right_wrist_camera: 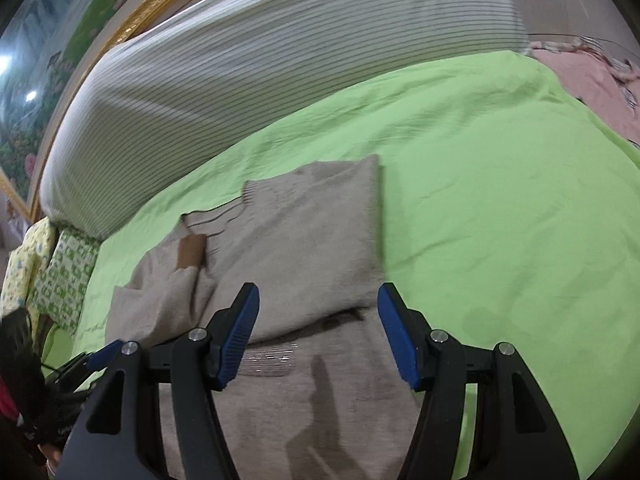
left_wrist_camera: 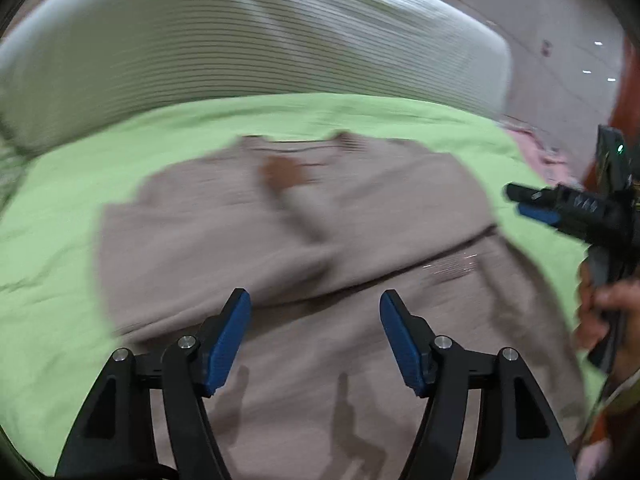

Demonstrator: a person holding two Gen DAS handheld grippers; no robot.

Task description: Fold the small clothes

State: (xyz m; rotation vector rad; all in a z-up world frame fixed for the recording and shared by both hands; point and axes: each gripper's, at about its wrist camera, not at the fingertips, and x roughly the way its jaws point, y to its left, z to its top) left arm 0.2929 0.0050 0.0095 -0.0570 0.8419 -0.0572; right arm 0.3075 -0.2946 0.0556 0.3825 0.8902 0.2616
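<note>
My left gripper (left_wrist_camera: 315, 312) hangs above the beige sweater (left_wrist_camera: 288, 232) with its jaws apart and nothing between the blue pads (left_wrist_camera: 228, 344); my right gripper (right_wrist_camera: 318, 312) is likewise spread and empty, poised over the same garment. The sweater lies flat on the green sheet (right_wrist_camera: 500, 200), collar toward the striped pillow (right_wrist_camera: 260, 52), with both sides already turned in over the chest, so that a sleeve runs diagonally across the middle and a brown patch (right_wrist_camera: 191, 252) shows near the neckline. The lower body, nearest me, remains unfolded, with a small silvery print (right_wrist_camera: 268, 358) on it. I judge the side folds to be done and the lengthwise fold to be the step in hand. Next I would need to bring each gripper down to a corner of the hem, which is below what either camera shows, pinch the fabric, and carry it up toward the collar evenly so the tucked sleeves don't slide out.
</note>
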